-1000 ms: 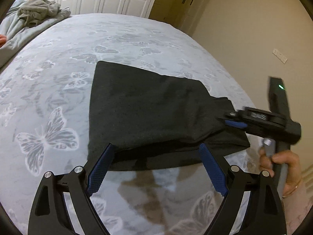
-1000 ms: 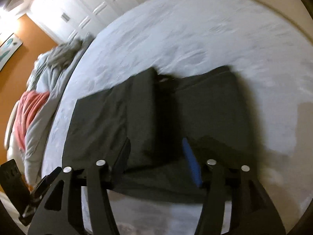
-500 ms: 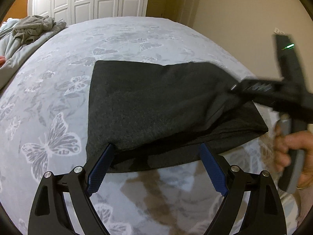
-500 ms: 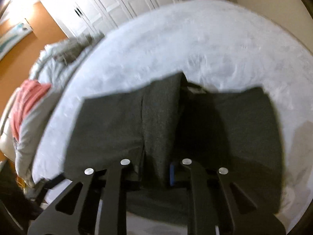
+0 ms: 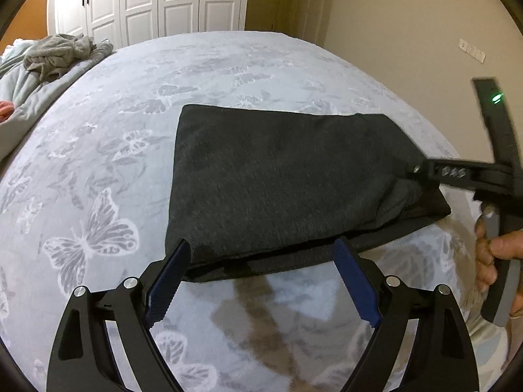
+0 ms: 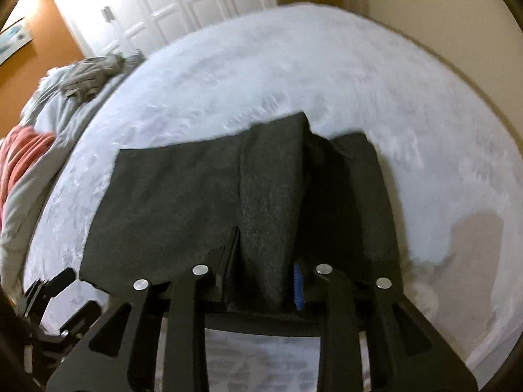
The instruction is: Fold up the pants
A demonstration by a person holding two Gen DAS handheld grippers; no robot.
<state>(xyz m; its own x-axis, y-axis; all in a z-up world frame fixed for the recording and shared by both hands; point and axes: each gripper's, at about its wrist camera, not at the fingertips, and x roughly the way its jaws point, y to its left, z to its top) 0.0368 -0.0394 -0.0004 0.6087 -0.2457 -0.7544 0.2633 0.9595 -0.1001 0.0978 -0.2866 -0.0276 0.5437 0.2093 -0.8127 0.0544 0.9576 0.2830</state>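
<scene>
A bed with pale butterfly bedding fills the room — white wardrobe doors behind, beige wall right, orange wall left.

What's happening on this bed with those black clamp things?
A person is folding dark pants on a butterfly-print bedspread, one hand-held gripper in each hand. The right hand-held gripper has a raised fold of the cloth between its opening jaws. The left hand-held gripper hangs wide open at the near edge, holding nothing.
</scene>
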